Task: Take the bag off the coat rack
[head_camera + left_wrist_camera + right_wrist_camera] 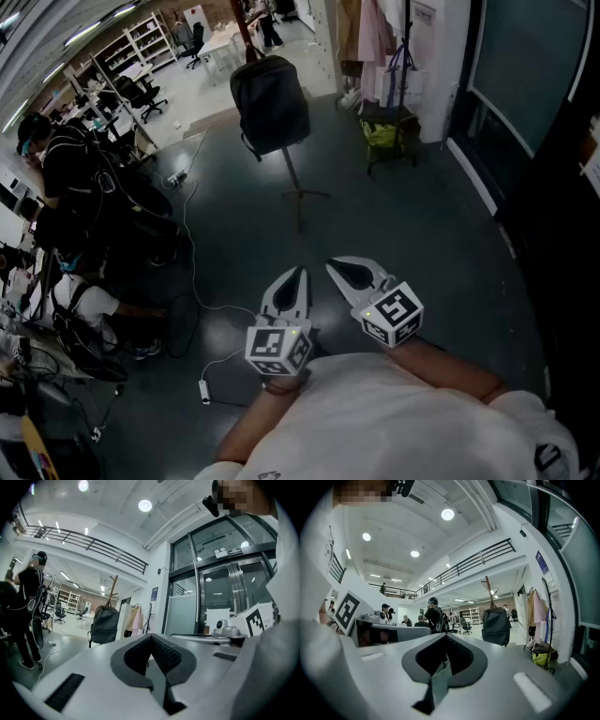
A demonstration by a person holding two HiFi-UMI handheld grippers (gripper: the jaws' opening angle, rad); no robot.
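On coat rack [292, 174]: blk bag [271, 103]

Dark glossy floor [403, 234] meets glass doors [220, 597] under round ceiling lights [447, 513]; shelving [141, 42], apparently, stands far back.

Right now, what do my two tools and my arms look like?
Both the left tool and right tool are pale grey and taper to a point, with dark ribbed pads lining a teardrop-shaped opening. Each carries a white cube printed with black square markers at the wrist end. You wear a light short-sleeved top.
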